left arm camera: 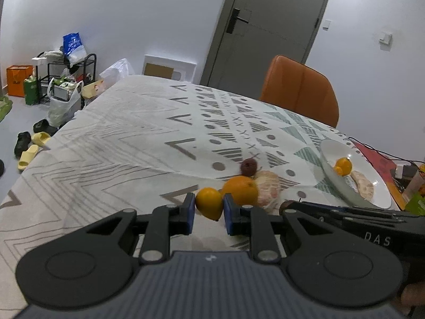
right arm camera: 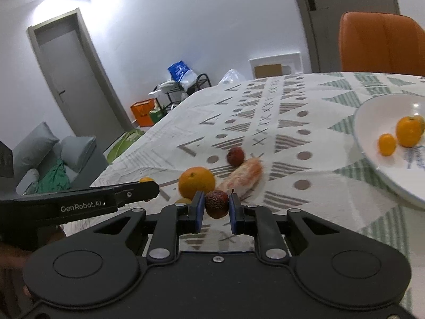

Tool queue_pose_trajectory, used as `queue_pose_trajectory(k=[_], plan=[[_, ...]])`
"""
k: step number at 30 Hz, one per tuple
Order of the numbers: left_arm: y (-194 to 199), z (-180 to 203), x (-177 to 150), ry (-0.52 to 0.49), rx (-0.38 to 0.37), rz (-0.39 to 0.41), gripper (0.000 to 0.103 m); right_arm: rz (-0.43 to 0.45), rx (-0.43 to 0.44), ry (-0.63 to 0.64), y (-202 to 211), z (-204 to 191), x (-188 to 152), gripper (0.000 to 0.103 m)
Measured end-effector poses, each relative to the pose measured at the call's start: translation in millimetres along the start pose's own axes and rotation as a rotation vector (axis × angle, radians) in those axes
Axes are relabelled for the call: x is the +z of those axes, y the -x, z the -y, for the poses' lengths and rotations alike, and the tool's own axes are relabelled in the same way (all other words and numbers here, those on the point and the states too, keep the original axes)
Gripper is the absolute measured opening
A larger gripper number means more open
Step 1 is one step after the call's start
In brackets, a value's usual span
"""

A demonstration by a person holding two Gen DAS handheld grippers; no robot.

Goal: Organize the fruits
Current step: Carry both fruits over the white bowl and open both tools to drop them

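Patterned tablecloth [left arm camera: 119, 143], orange chair [left arm camera: 300, 90], grey door [left arm camera: 265, 26]. Left gripper [left arm camera: 208, 208] pinching small yellow kumquat [left arm camera: 209, 203]; right gripper [right arm camera: 216, 207] pinching wrinkled dark-red lychee [right arm camera: 217, 203].

A table [left arm camera: 119, 146] draped in a patterned cloth is carrying an orange [left arm camera: 240, 189], a peeled citrus piece [left arm camera: 269, 190] touching it, a dark red fruit [left arm camera: 249, 167] just behind, and a white plate [right arm camera: 372, 143] lying well apart.

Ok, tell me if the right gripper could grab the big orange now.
Probably not: the right gripper is already shut on a dark red fruit, though the orange sits just beyond it, unobstructed.
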State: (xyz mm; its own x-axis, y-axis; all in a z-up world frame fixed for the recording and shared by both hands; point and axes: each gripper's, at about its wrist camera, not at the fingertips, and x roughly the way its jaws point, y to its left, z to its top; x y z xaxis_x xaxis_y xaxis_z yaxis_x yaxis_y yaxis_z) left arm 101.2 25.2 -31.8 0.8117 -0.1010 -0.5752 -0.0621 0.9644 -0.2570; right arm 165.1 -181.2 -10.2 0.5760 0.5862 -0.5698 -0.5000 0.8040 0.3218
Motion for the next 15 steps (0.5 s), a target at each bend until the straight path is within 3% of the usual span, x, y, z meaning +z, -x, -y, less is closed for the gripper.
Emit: queue_pose_trajectory(k=[15], plan=[[-13.6, 51.1, 3.1, -0.084, -0.051, 0.008, 0.021, 0.087, -0.089, -0.041, 43.2, 38.2, 1.9, 0.018]])
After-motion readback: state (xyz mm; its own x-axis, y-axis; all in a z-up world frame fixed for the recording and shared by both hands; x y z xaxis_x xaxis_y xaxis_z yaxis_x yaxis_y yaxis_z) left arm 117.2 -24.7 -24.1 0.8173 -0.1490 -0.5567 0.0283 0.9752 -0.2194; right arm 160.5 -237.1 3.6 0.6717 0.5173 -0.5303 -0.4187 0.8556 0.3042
